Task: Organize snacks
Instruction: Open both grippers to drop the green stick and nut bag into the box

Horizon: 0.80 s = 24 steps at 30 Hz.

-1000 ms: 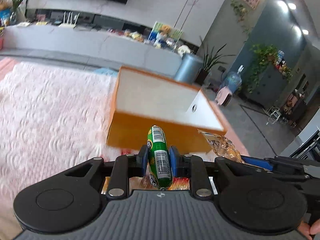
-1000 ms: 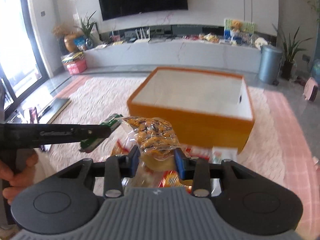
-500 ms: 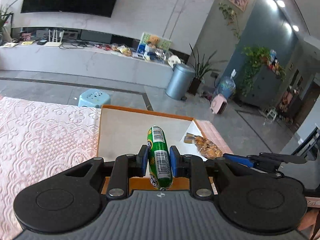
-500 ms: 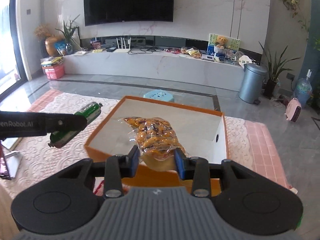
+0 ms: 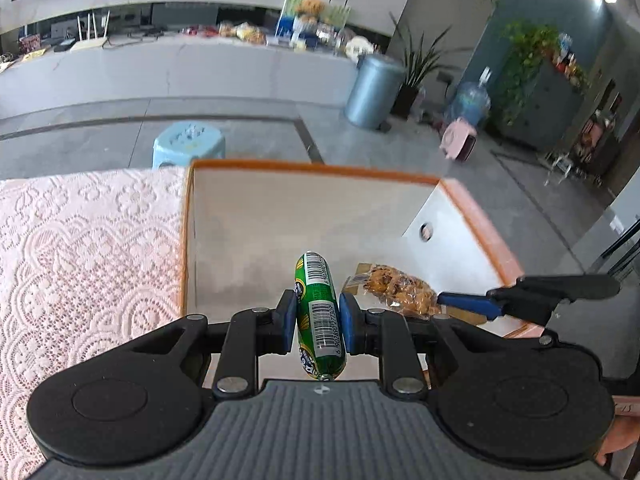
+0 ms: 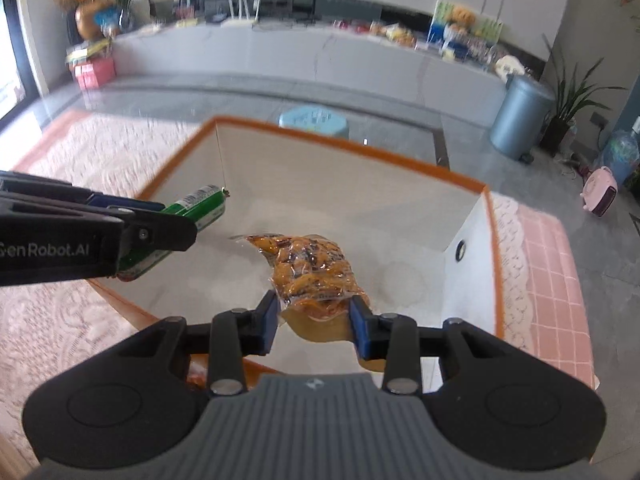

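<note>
While both hands hold their tools over the orange box [image 5: 312,168], each claw is clamped on a snack. Nearest in the left wrist view, the left claw [image 5: 318,322] pinches a green sausage stick [image 5: 318,308] between its blue pads, the stick pointing away along the fingers with a barcode label facing up. In the right wrist view the right claw [image 6: 316,322] grips a clear packet of orange-brown snacks [image 6: 310,270] by its near end, and the rest of the packet sticks out forward over the box's white interior.

Each tool shows in the other's camera: the left claw comes in from the left edge of the right view with the green stick slanting over the box's left rim, and the right claw reaches in from the right of the left view, its packet hanging just beside the green stick, not touching it. Both snacks are above the box's open top, neither resting on its floor. A round hole shows in the box's right wall.

Beneath the box lies a pink lace cloth [image 5: 88,248] over the desk. Beyond it stand a light blue stool [image 5: 188,144] on the grey floor, then a grey bin [image 6: 520,116], a potted plant [image 6: 572,96] and a long white counter [image 6: 304,60] cluttered with small items.
</note>
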Motion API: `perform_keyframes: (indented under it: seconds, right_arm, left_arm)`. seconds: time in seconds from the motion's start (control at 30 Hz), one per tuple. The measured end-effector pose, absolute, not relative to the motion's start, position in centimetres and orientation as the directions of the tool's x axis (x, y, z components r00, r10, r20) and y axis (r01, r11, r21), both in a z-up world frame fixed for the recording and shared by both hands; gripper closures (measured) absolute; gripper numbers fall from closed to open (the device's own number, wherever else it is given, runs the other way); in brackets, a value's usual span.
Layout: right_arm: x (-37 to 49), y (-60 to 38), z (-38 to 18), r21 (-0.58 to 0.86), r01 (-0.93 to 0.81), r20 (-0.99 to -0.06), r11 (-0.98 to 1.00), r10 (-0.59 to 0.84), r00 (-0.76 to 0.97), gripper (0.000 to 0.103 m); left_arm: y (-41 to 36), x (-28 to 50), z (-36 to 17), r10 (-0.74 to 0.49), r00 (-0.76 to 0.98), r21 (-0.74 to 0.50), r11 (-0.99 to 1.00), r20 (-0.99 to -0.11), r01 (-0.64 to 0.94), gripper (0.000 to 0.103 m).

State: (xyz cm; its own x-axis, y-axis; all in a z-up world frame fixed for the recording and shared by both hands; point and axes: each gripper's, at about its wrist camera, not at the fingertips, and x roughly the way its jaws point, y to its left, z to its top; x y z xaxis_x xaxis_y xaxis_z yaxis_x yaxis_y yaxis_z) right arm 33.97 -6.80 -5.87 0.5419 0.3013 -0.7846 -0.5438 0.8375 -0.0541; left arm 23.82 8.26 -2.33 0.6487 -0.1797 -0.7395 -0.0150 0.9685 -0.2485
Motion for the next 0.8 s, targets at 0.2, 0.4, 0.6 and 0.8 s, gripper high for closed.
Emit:
perform_keyframes:
  seconds: [0.2, 0.4, 0.6, 0.8]
  right_arm:
    - [35.7, -5.2, -8.1, -0.055, -0.594, -0.846, 0.802, 0.278, 0.454, 0.068]
    - [37.3, -4.4, -8.9, -0.009, -0.606, -0.874, 0.796, 0.288, 0.391, 0.067]
    - [38.1, -4.0, -9.0, 0.041, -0.61, -0.894, 0.791, 0.301, 0.331, 0.067]
    - [37.5, -3.5, -9.1, 0.041, -0.604, -0.905, 0.796, 0.285, 0.315, 0.066]
  left_arm:
    - [7.3, 24.5, -3.6, -0.125, 0.594, -0.158, 0.987, -0.795, -0.003, 0.078]
    - [7.2, 24.9, -4.1, -0.102, 0.576, -0.13, 0.992, -0.811, -0.007, 0.078]
    - [7.6, 25.4, -4.2, -0.098, 0.565, -0.133, 0.991, -0.819, -0.022, 0.078]
    - [7.9, 25.3, -4.1, -0.104, 0.574, -0.148, 0.989, -0.812, -0.03, 0.072]
